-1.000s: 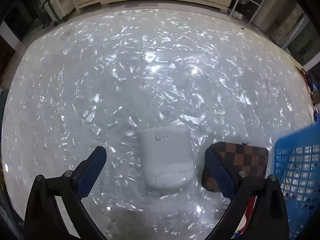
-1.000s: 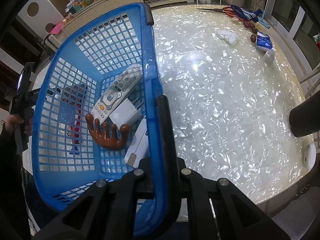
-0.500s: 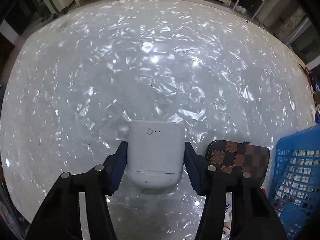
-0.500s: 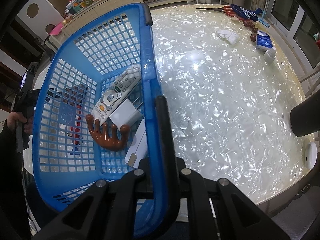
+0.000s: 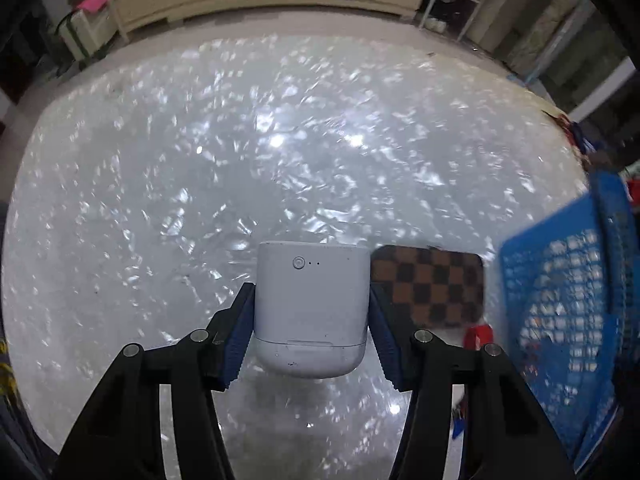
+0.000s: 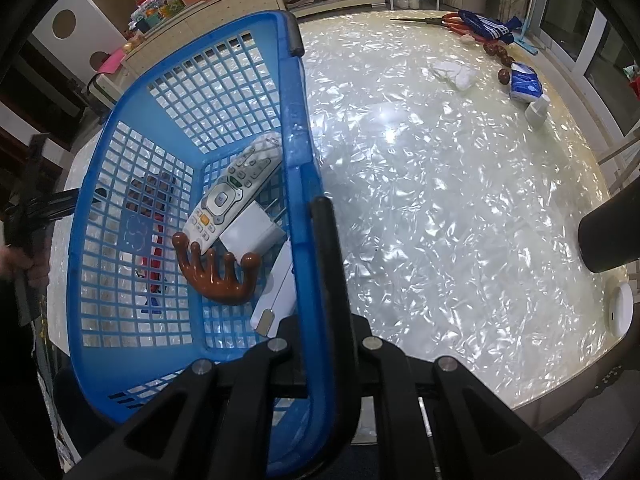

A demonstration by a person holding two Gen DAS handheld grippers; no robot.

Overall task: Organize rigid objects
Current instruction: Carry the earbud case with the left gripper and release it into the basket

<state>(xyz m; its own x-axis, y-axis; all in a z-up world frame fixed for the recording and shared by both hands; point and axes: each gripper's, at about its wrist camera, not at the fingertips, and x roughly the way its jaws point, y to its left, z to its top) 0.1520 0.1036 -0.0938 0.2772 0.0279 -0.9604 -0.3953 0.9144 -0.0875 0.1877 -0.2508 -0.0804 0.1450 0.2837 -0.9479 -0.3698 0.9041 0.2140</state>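
We hold the left gripper (image 5: 311, 312) closed on the white case (image 5: 311, 308), its blue pads pressed to both sides, the case apparently clear of the table, though the blur leaves that unsure. Our right gripper (image 6: 316, 240) is clamped on the rim of the blue basket (image 6: 298, 152), steadying it. In the basket already lie a remote (image 6: 232, 196), a white charger (image 6: 252, 234), a brown comb-like piece (image 6: 218, 276) and a flat white item (image 6: 276, 300), so we judge the sorting well under way. Left outside, just beside the case, is the checkered wallet (image 5: 430, 290), plus something red beyond the basket wall. The table (image 6: 440, 200) is glossy, pearly and wide; its far edge carries scissors (image 6: 440, 21), a blue pack (image 6: 526, 86) and small clutter, with shelves behind.
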